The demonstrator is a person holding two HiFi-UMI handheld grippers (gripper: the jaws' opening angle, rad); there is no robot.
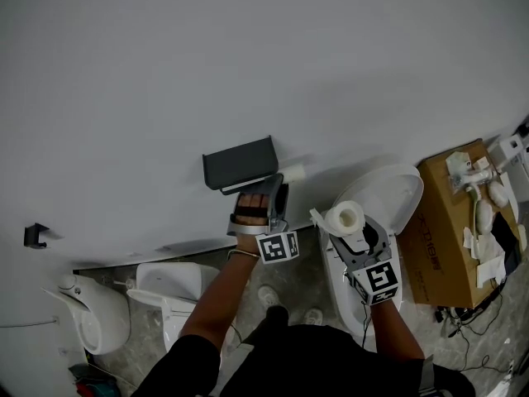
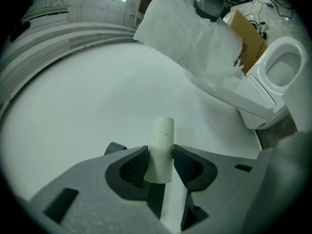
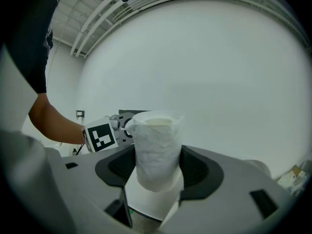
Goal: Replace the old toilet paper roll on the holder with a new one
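The dark grey holder (image 1: 240, 164) is fixed to the white wall, and it also shows small in the right gripper view as the holder (image 3: 126, 117). My left gripper (image 1: 279, 190) sits just right of it, shut on a slim white tube (image 1: 293, 172). In its own view the left gripper (image 2: 161, 159) pinches that tube (image 2: 162, 147) upright between its pads. My right gripper (image 1: 353, 236) is shut on a full white paper roll (image 1: 345, 218) over the toilet. The right gripper (image 3: 157, 168) clasps this roll (image 3: 156, 147), whose loose paper (image 2: 190, 38) hangs into the left gripper view.
A white toilet (image 1: 388, 190) with its lid up stands below the right gripper. A cardboard box (image 1: 450, 230) with white fittings on it sits at the right. A urinal (image 1: 95, 308) and another white fixture (image 1: 169, 284) stand at the lower left. A small dark bracket (image 1: 35, 236) is on the wall.
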